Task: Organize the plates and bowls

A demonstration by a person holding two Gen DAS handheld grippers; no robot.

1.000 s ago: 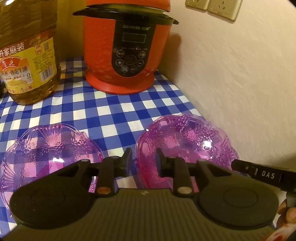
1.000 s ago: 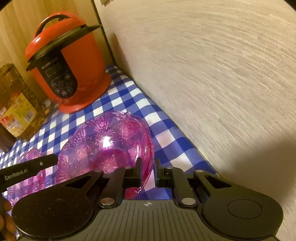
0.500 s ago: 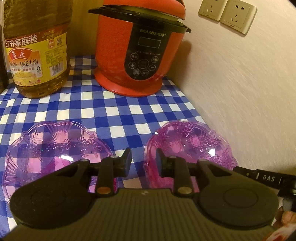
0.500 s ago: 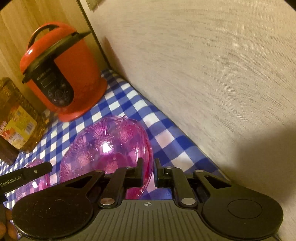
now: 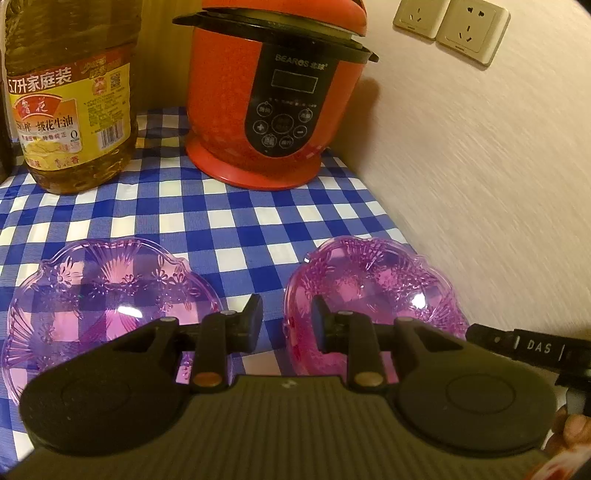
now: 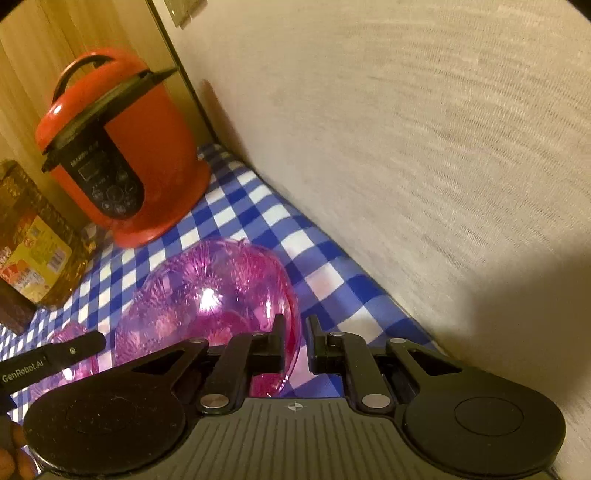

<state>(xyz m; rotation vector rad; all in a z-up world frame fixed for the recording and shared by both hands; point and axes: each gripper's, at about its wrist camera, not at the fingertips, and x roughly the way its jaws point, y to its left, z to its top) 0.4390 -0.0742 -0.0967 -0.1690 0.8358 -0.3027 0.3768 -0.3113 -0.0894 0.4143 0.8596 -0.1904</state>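
Observation:
Two clear purple plastic dishes lie on a blue checked tablecloth (image 5: 236,218). A flat plate (image 5: 107,291) is at the left and a deeper bowl (image 5: 373,284) at the right, by the wall. My left gripper (image 5: 286,317) hovers above the gap between them, open and empty. My right gripper (image 6: 295,341) has its fingers on either side of the bowl's (image 6: 207,306) right rim, with a narrow gap left and the bowl tilted up. The plate also shows in the right wrist view (image 6: 74,332).
A red electric pressure cooker (image 5: 273,99) stands at the back near the wall corner. A large bottle of cooking oil (image 5: 70,96) stands at the back left. The textured wall (image 5: 480,184) runs close along the right of the bowl. Wall sockets (image 5: 450,26) are above.
Both grippers have pulled back and up a little, so the cooker and bottle sit farther off. The right gripper keeps its place at the bowl's rim, and the bowl has tilted up with it.

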